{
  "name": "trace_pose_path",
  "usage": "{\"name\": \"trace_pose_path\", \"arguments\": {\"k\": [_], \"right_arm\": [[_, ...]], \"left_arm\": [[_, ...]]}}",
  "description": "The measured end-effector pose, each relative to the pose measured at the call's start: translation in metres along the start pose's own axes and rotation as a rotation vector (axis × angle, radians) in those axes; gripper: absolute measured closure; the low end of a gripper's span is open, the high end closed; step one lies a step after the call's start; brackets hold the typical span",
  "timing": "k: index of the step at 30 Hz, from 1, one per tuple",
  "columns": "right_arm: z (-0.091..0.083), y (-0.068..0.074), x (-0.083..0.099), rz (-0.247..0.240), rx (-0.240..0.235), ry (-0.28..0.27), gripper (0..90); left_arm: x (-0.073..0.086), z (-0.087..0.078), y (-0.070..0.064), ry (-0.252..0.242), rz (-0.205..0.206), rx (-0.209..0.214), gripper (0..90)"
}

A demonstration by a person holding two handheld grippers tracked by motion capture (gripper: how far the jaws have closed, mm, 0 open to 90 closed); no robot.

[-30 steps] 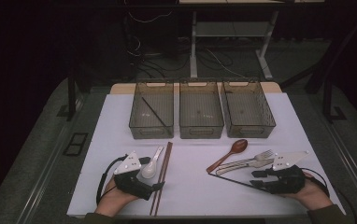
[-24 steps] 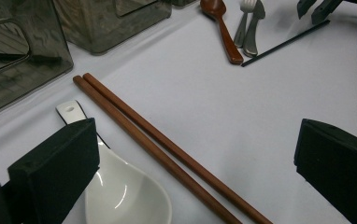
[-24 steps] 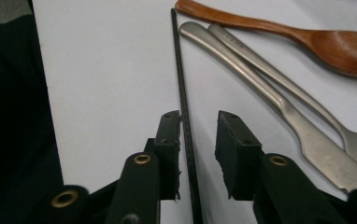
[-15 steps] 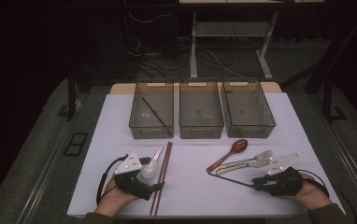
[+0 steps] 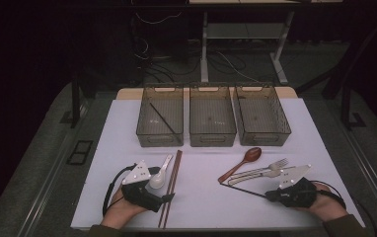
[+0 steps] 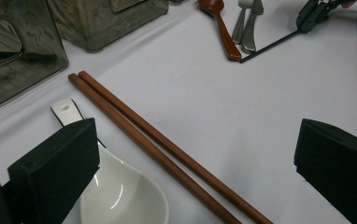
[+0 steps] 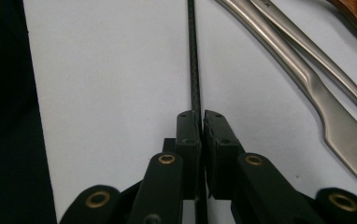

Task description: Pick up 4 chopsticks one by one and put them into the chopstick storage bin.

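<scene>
My right gripper (image 5: 271, 196) (image 7: 201, 116) is low on the white table at the front right, shut on one end of a thin black chopstick (image 5: 248, 189) (image 7: 194, 56) (image 6: 270, 44) that lies flat and points left. My left gripper (image 5: 159, 191) (image 6: 195, 140) rests open at the front left. A white ceramic spoon (image 5: 159, 174) (image 6: 120, 191) lies by its left jaw, and a pair of brown wooden chopsticks (image 5: 173, 182) (image 6: 158, 140) runs between the jaws, touching neither.
A brown wooden spoon (image 5: 243, 163) (image 6: 223, 28), a metal fork (image 5: 268, 168) and a knife (image 5: 275, 174) (image 7: 317, 88) lie just beyond the black chopstick. Three smoky plastic bins (image 5: 159, 139) (image 5: 212, 139) (image 5: 263, 139) stand in a row farther back. The left bin holds another black chopstick (image 5: 161, 118).
My right gripper has slid a little toward the near edge of the table. The left gripper and the utensils beside it have stayed where they were.
</scene>
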State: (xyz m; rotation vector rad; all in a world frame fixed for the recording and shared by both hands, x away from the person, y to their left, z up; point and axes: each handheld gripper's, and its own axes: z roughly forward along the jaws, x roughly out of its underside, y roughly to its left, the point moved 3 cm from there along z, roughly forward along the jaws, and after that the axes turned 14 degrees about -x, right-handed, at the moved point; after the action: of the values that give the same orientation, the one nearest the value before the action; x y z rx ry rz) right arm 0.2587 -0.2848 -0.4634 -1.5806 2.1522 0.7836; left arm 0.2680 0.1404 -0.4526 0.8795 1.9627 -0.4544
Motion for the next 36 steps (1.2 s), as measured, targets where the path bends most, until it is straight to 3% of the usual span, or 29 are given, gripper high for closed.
{"name": "trace_pose_path", "arguments": {"k": [5, 8, 16, 20, 36], "right_arm": [[-0.001, -0.002, 0.001, -0.008, -0.005, 0.004, 85.2], [-0.001, -0.003, 0.0, 0.021, -0.026, -0.008, 85.3], [-0.002, -0.005, -0.002, 0.027, -0.051, -0.014, 85.5], [-0.006, -0.004, -0.003, 0.058, -0.065, -0.061, 85.5], [-0.034, -0.002, -0.008, 0.043, -0.076, -0.218, 85.4]], "left_arm": [[0.0, 0.0, 0.0, -0.001, 0.001, 0.001, 0.0], [0.0, 0.0, 0.0, 0.0, 0.001, 0.001, 0.0], [0.0, 0.0, 0.0, 0.0, 0.001, 0.001, 0.0], [0.0, 0.0, 0.001, -0.001, 0.003, 0.001, 0.0], [0.0, 0.0, 0.001, -0.005, -0.002, -0.002, 0.0]]}}
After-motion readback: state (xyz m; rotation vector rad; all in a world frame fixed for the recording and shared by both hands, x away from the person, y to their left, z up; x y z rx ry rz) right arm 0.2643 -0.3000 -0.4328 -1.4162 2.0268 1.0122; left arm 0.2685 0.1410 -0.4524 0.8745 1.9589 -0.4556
